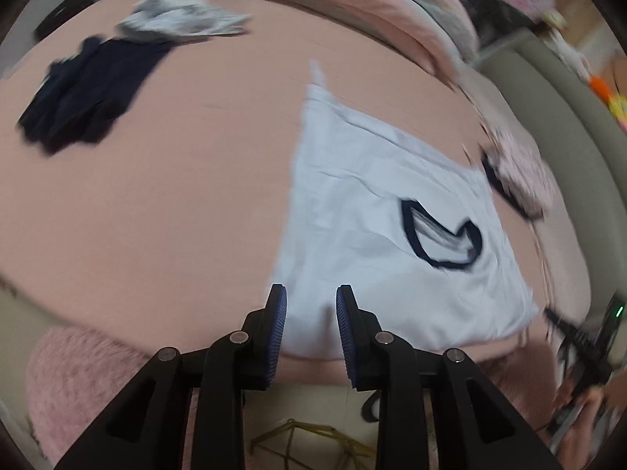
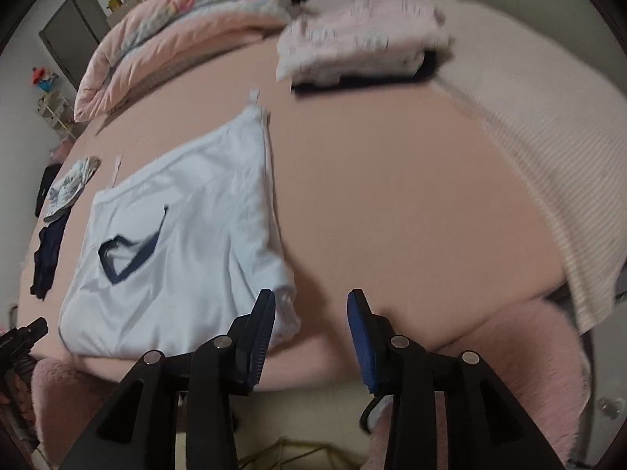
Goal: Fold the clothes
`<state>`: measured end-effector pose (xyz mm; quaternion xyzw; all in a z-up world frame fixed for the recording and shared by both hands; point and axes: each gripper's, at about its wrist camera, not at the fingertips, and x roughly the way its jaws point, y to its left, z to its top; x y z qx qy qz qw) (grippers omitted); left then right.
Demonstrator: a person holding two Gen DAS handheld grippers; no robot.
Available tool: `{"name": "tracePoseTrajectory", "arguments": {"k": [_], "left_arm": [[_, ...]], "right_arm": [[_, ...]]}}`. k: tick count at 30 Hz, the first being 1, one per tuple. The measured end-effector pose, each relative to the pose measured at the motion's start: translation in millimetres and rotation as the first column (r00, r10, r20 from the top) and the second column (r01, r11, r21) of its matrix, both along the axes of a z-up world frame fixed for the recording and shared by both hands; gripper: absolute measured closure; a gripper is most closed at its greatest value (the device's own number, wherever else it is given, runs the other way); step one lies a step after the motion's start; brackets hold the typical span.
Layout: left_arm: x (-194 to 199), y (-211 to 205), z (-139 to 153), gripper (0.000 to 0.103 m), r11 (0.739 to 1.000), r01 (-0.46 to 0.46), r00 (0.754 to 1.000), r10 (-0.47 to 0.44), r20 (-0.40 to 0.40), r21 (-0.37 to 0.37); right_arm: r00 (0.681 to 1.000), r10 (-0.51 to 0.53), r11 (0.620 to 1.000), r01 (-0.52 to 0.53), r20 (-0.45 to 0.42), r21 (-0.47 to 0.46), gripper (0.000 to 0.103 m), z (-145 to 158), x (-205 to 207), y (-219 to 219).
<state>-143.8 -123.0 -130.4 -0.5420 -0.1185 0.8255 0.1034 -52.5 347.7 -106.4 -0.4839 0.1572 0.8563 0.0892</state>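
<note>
White shirt (image 1: 376, 211) lies flat on the pink bed sheet (image 1: 156, 196) — long axis running away from the near edge, dark-trimmed collar (image 1: 443, 235) toward the near end, hem far. Left gripper (image 1: 310, 293) hovers over its near edge, jaws apart, empty. Right gripper (image 2: 311, 299) likewise parted, empty, at the shirt's near right corner. Dark garment (image 1: 82, 94) lies well apart.

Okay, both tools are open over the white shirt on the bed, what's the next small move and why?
Probably lower the left tool onto the near hem of the white shirt and close on it. The shirt lies spread flat on the pink bed, neither tool holds anything, and the left one already sits over that edge. The right tool is just past the shirt's near corner.
</note>
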Motion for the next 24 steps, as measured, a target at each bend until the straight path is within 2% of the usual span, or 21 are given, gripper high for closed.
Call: {"name": "tracePoseTrajectory", "arguments": {"k": [2, 4, 6, 8, 11, 14, 18, 19, 20, 24], "left_arm": [[2.3, 22.9, -3.1, 0.079, 0.997, 0.073, 0.997, -0.073, 0.003, -0.024], [5.5, 50.8, -6.9, 0.079, 0.987, 0.161, 0.987, -0.161, -0.004, -0.01], [11.3, 75.2, -11.2, 0.079, 0.973, 0.231, 0.973, -0.231, -0.01, -0.024], [13.4, 92.8, -23.0, 0.079, 0.956, 0.284, 0.959, -0.284, 0.014, -0.071], [6.1, 95.9, -41.6, 0.079, 0.948, 0.293, 0.956, -0.287, 0.064, -0.125], [4.2, 75.4, -40.6, 0.084, 0.963, 0.259, 0.964, -0.253, 0.082, -0.073], [3.2, 48.0, -34.0, 0.093, 0.974, 0.223, 0.97, -0.218, 0.11, -0.04], [2.9, 41.1, -32.3, 0.093, 0.976, 0.214, 0.971, -0.209, 0.117, -0.032], [2.7, 34.3, -30.7, 0.093, 0.979, 0.205, 0.972, -0.2, 0.125, -0.024], [-1.4, 15.1, -23.9, 0.093, 0.985, 0.173, 0.976, -0.169, 0.136, -0.015]], "right_arm": [[0.999, 0.037, 0.999, -0.035, -0.03, 0.041, 0.065, 9.2, -2.5, -11.0], [0.992, 0.117, 0.991, -0.114, -0.044, 0.066, 0.065, 11.6, -7.8, -33.3], [0.973, 0.228, 0.971, -0.224, -0.037, 0.078, 0.065, 7.5, -14.2, -62.9], [0.944, 0.33, 0.941, -0.329, -0.005, 0.077, 0.065, -3.9, -19.3, -90.4], [0.913, 0.404, 0.912, -0.407, 0.063, 0.048, 0.066, -33.8, -32.0, -115.0], [0.927, 0.368, 0.93, -0.369, 0.076, -0.002, 0.075, -53.3, -39.5, -102.3], [0.927, 0.367, 0.93, -0.363, 0.074, -0.054, 0.088, -47.9, -33.9, -74.9], [0.924, 0.373, 0.927, -0.37, 0.083, -0.055, 0.098, -48.3, -32.5, -66.6], [0.92, 0.38, 0.925, -0.376, 0.091, -0.057, 0.103, -48.6, -31.1, -58.3], [0.924, 0.365, 0.929, -0.355, 0.116, -0.102, 0.103, -40.4, -25.7, -28.0]]}}
